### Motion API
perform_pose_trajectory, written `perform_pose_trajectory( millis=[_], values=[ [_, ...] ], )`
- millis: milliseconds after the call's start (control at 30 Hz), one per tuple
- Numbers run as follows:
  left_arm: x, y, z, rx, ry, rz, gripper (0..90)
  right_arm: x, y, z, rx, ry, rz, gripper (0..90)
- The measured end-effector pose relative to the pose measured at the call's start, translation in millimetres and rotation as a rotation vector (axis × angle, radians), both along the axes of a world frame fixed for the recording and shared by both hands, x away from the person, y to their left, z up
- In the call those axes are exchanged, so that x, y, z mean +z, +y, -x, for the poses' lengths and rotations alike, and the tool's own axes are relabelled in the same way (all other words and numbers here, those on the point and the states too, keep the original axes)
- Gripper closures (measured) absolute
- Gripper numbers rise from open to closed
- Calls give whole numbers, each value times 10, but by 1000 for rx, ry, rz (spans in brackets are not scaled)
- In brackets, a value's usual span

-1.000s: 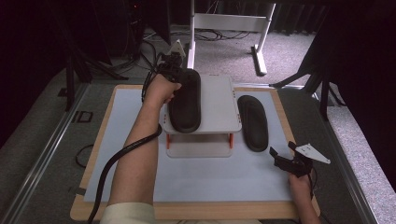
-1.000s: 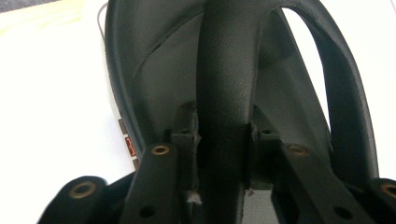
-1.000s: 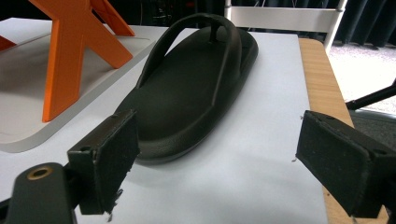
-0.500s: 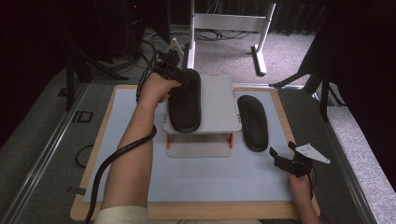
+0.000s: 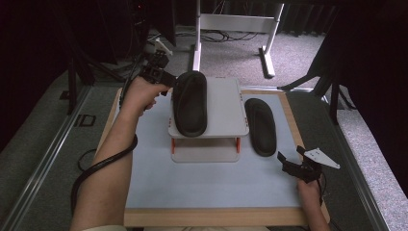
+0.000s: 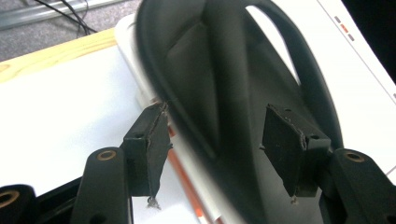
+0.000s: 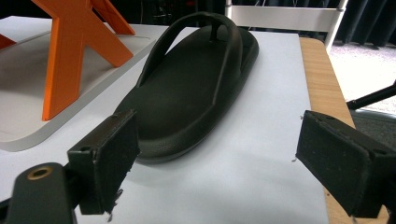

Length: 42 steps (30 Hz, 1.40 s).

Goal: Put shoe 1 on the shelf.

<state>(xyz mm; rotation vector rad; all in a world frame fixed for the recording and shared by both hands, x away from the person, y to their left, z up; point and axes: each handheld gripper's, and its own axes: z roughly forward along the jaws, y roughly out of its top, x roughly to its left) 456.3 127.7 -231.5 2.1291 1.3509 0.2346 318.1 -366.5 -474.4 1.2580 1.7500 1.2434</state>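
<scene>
Your left tongs (image 5: 166, 82) sit at the far left corner of the small white two-tier stand with orange legs (image 5: 226, 108), right at the toe end of the black rubber flip-flop sandal (image 5: 190, 103) that lies lengthwise on the stand's top shelf. In the left gripper view the jaws stand apart on either side of that sandal's edge and strap: the left pad (image 6: 152, 147) is just outside the rim, the right pad (image 6: 285, 147) is over the footbed, and neither is pressed against the rubber. The sandal there is blurred, so you cannot tell whether a pad is touching it.

Your right tongs (image 5: 299, 166) hover near the right front of the pale blue mat (image 5: 207, 187) that covers the wood-framed table (image 5: 211, 216), with the jaws spread wide and nothing between them. The second black flip-flop sandal (image 5: 260, 126) lies flat on the mat just right of the stand, heel towards you. In the right gripper view it lies ahead of the open pads, clear of both, with the stand's orange legs (image 7: 70, 51) at its left.
</scene>
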Motion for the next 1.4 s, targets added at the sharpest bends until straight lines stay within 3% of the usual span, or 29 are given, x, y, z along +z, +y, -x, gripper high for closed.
perform_pose_trajectory(
  millis=[167,367,900,1100,1333,1400],
  values=[
    [-108,195,127,3,-29,-3,408,0,6,0,-1,1,3,123],
    [-262,409,253,3,-48,58,409,-2,12,-3,-1,0,5,123],
    [-595,729,549,26,-103,57,407,-2,7,-1,2,0,-1,123],
    [-837,864,723,42,-130,61,402,-1,5,0,3,-1,-2,123],
    [-1061,978,816,66,-135,79,402,-2,10,0,4,-1,-1,123],
    [-1152,1007,865,77,-152,80,402,-1,7,1,5,0,-4,123]
  ],
)
